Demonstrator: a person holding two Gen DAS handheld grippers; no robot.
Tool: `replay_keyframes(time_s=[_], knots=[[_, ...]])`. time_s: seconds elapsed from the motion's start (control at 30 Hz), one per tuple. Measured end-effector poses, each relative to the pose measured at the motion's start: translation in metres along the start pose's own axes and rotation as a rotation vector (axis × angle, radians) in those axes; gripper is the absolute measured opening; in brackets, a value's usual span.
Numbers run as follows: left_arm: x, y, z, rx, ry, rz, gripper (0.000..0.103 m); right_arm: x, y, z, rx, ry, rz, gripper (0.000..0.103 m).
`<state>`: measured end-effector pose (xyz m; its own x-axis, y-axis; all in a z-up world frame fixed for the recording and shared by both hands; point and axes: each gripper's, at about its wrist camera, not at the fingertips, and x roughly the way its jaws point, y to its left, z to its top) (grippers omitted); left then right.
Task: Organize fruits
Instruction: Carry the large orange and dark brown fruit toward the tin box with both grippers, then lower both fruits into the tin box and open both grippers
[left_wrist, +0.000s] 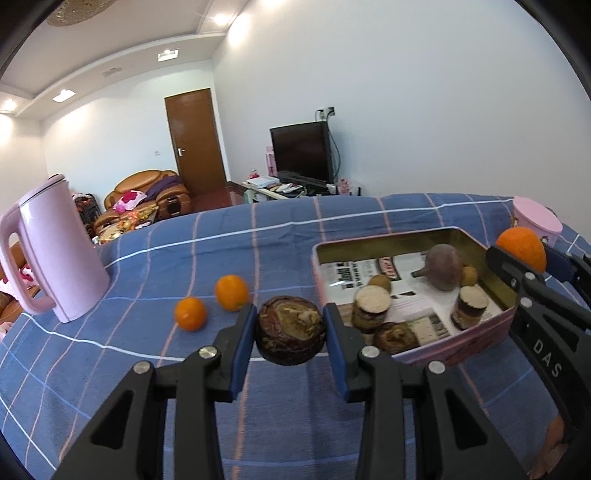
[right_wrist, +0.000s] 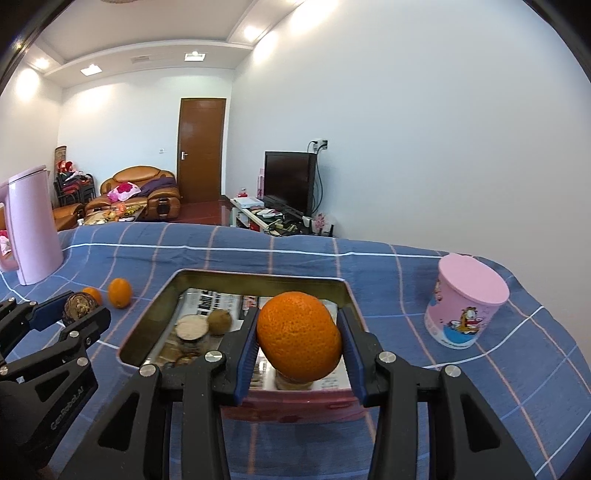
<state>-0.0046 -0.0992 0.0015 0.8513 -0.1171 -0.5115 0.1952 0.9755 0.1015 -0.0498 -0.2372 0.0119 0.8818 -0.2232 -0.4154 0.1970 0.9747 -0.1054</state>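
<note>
My left gripper (left_wrist: 290, 325) is shut on a dark brown round fruit (left_wrist: 290, 330), held above the blue checked cloth just left of the pink tin box (left_wrist: 461, 341). My right gripper (right_wrist: 298, 341) is shut on a large orange (right_wrist: 298, 336), held over the near part of the tin (right_wrist: 258, 277); it also shows in the left wrist view (left_wrist: 522, 247). The tin holds several brown fruits and cut pieces (left_wrist: 371, 308) on newspaper. Two small oranges (left_wrist: 231, 292) (left_wrist: 190, 314) lie on the cloth left of the tin.
A pink kettle (left_wrist: 55, 251) stands at the far left of the table. A pink lidded cup (right_wrist: 467, 306) stands right of the tin. The table's far edge runs behind them, with a TV and sofa beyond.
</note>
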Motion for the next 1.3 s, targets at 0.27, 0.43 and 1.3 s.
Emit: replay_keyframes(time_s=[0.27,0.43,1.3], knots=[[0.006,-0.017,0.006,-0.015,0.003,-0.048,0.039,0.008,-0.024,0.002,0.025,0.007,-0.039,0.044],[0.014,-0.028,0.011,-0.024,0.014,-0.078,0.039,0.016,-0.041,0.004,0.052,0.016,-0.074,0.044],[0.071,-0.057,0.031,-0.099,0.170,-0.202,0.039,0.065,-0.041,0.016,0.124,0.135,0.046,0.044]])
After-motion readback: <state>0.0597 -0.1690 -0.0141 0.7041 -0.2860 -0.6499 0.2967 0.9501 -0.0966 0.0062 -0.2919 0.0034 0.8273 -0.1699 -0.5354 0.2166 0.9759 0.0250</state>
